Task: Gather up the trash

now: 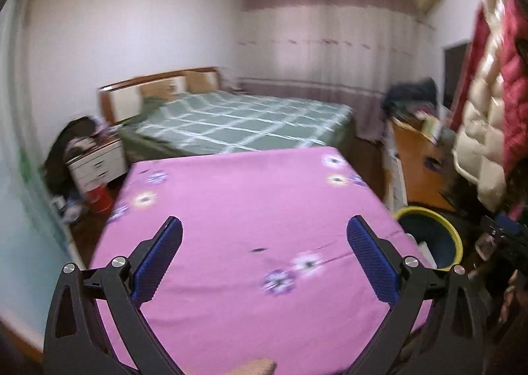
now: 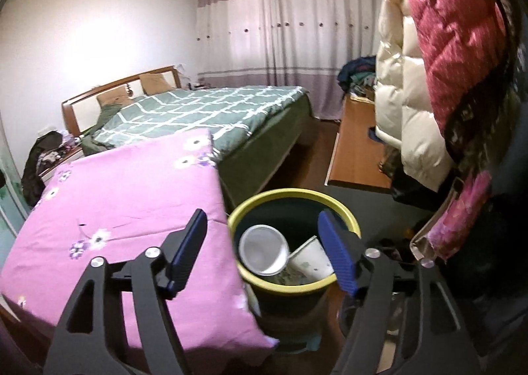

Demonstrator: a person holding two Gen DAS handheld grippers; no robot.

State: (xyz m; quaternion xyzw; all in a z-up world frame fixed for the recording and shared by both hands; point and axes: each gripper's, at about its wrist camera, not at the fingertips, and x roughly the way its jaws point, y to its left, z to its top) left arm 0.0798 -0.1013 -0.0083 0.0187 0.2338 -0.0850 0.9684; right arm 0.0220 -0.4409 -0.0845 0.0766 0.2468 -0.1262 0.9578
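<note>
In the dark round bin with the yellow rim (image 2: 264, 200), beside the pink flowered bench cover (image 2: 125, 196): a white plastic bowl (image 2: 262, 249) and a white paper cup (image 2: 310, 261). Above them, right gripper (image 2: 262, 254), jaws apart, holding nothing. Over the pink cover, left gripper (image 1: 264, 248), spread wide, empty.

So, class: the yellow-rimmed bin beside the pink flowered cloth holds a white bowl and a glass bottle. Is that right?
Not quite. In the right wrist view the yellow-rimmed bin beside the pink flowered cloth holds a white bowl and a paper cup, not a glass bottle.
</note>
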